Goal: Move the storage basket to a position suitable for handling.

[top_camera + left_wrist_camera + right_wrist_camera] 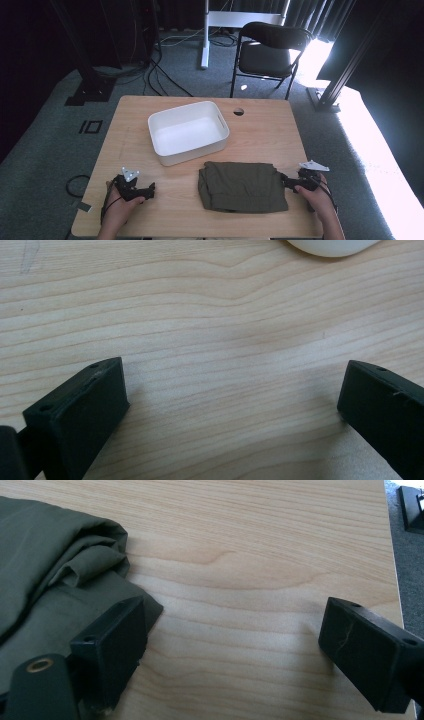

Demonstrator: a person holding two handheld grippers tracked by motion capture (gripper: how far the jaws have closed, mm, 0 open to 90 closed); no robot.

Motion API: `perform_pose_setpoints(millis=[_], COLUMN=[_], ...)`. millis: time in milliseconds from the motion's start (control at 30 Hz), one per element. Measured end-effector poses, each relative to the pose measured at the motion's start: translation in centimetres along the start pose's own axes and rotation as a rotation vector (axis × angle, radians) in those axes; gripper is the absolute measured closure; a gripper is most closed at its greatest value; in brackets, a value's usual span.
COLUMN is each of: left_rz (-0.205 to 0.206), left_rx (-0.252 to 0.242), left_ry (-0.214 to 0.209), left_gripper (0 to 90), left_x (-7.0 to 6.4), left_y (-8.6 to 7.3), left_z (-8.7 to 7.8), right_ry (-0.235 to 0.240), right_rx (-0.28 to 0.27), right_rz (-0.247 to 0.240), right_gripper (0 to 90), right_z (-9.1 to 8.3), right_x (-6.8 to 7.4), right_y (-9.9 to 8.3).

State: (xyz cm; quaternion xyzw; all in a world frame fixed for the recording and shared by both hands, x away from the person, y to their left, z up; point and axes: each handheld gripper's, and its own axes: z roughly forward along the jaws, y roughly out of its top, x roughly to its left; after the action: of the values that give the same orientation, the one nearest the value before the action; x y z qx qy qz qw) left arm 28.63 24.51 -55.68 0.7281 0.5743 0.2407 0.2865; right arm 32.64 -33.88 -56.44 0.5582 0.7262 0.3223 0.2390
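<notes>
A folded olive-green cloth (242, 186) lies on the wooden table (260, 135) near its front edge, right of centre. A white rectangular bin (188, 131) stands empty behind it. My right gripper (286, 181) rests at the cloth's right edge, held by a hand. In the right gripper view its jaws stand wide apart, the gripper (235, 630) open over bare wood, with its left jaw at the corner of the cloth (55, 575). My left gripper (148, 190) lies at the front left, open; in the left gripper view the gripper (235, 390) has only bare wood between its jaws.
A corner of the white bin (330, 246) shows at the top of the left gripper view. A cable hole (238, 111) sits near the table's far edge. A black folding chair (267, 47) stands on the carpet beyond, with cables nearby.
</notes>
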Motion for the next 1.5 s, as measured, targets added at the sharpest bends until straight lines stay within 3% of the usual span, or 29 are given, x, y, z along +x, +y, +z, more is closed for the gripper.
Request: perform_pose_setpoints(millis=[300,467,667,1067,1500], left_rz=[0.037,0.032,0.015,0.026,0.050], left_rx=[-0.001,0.010,-0.009,-0.043,-0.080], left_ry=[-0.032,-0.019,-0.023,-0.032,-0.045], left_gripper=[0.9,0.9,0.9,0.9,2.1], left_x=[0.3,0.6,1.0,0.9,0.7], left_y=[-0.1,0.1,0.7,2.6,5.2], left_z=[-0.1,-0.1,-0.4,-0.8,-1.4], right_ry=[0.005,0.009,0.034,0.100,0.184], right_rx=[0.008,-0.015,-0.043,-0.085,-0.122], right_rz=[-0.013,-0.029,-0.031,-0.050,-0.100], right_gripper=[12.9,12.9,13.0,13.1,13.4], right_z=[0.6,0.8,1.0,2.4,3.8], right_x=[0.0,0.4,0.9,3.2,7.0], right_y=[0.9,2.2,3.8,7.3,11.0])
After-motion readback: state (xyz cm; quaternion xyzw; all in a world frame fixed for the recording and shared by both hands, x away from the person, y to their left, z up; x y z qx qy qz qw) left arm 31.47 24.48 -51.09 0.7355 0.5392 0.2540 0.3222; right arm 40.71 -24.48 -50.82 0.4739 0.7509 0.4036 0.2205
